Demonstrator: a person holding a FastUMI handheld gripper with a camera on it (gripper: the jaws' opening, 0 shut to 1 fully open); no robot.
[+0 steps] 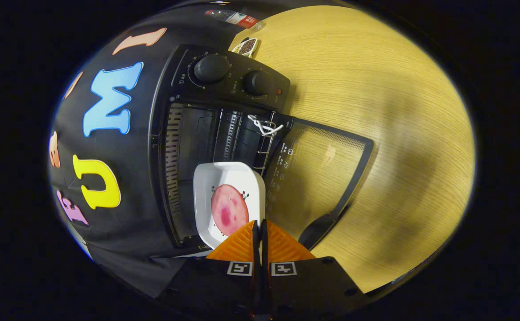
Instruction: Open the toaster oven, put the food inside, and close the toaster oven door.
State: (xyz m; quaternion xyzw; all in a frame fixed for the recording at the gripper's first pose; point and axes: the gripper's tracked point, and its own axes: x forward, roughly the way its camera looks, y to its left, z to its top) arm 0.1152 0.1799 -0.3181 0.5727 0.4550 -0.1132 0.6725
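The black toaster oven (224,91) stands open, its glass door (327,165) folded down flat over the wooden table (376,80). My gripper (258,232) is shut on the near rim of a white square dish (226,176), both fingers pinching it. On the dish lies a round pink slice of meat (229,209). The dish hangs at the mouth of the oven cavity, its far end over the wire rack (263,149). I cannot tell whether it rests on the rack.
A white cord (263,127) is tied to the rack's front. The door handle (318,229) lies just beside my fingers. Two knobs (211,67) sit on the control panel. Beyond the oven are a small bowl of seeds (246,46) and a bottle (233,17).
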